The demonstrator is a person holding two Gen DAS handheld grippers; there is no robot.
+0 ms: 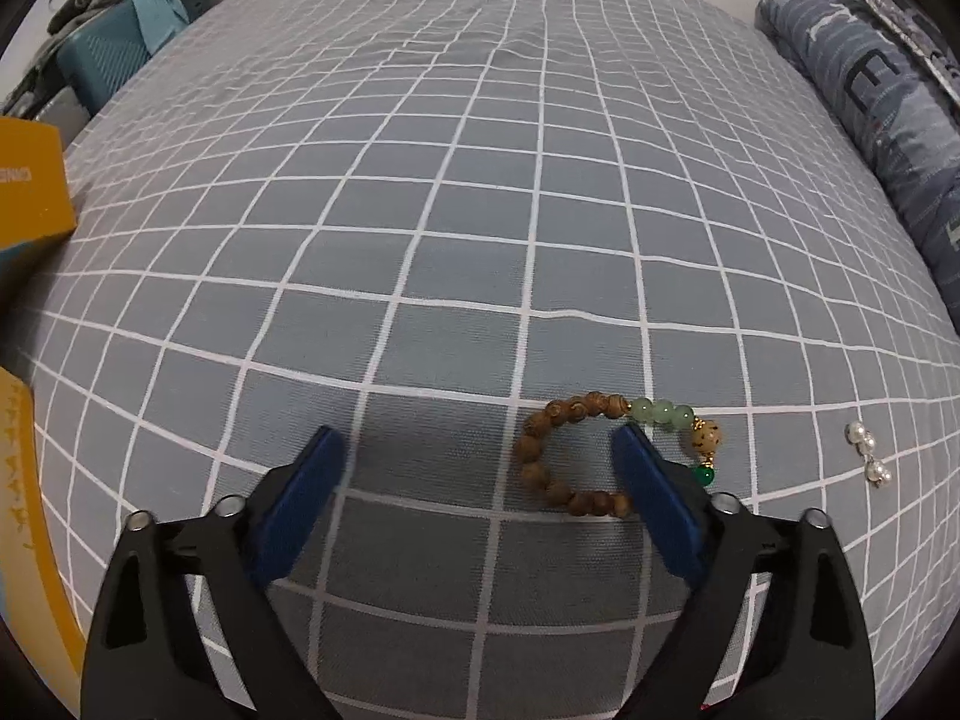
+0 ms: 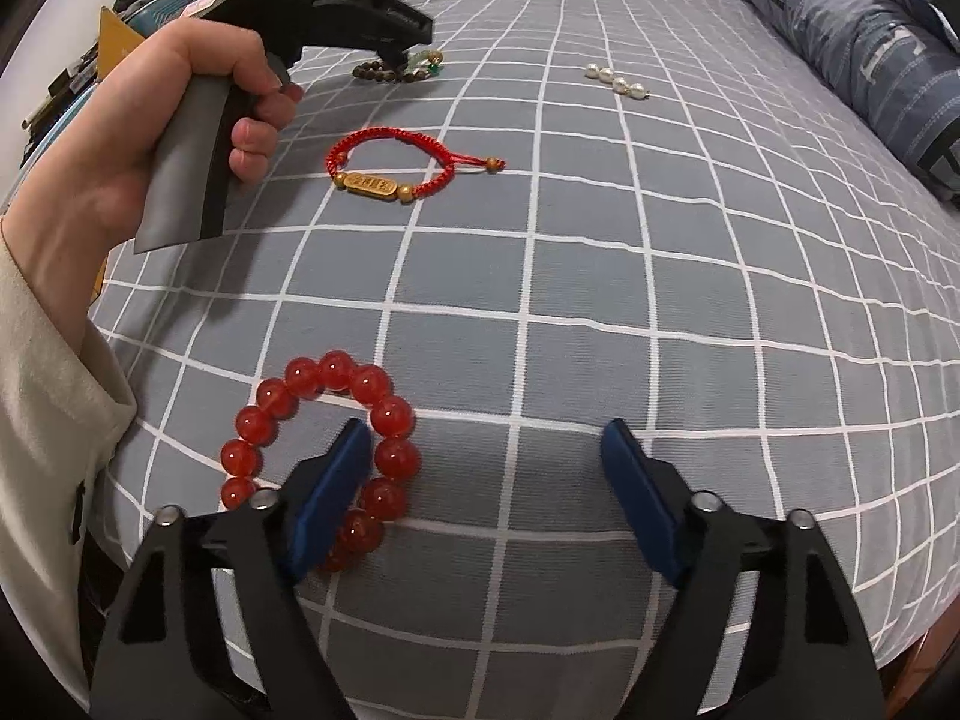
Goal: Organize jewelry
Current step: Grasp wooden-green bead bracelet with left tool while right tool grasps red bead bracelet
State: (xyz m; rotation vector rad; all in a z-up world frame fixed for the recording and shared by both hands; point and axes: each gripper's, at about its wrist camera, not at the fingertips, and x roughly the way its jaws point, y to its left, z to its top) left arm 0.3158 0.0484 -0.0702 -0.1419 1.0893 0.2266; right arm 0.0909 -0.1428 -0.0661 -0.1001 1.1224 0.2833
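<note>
A brown wooden bead bracelet with green and cream beads lies on the grey checked bedsheet. My left gripper is open above it, its right finger over the bracelet's right side. A short pearl string lies to the right. In the right wrist view, my right gripper is open, its left finger over a red bead bracelet. A red cord bracelet with a gold charm lies farther out. The left gripper's body, the wooden bracelet and the pearls show at the far end.
A yellow box stands at the left edge of the bed, with a teal crate behind it. A folded blue patterned quilt lies along the right side. My left hand and cream sleeve fill the right wrist view's left.
</note>
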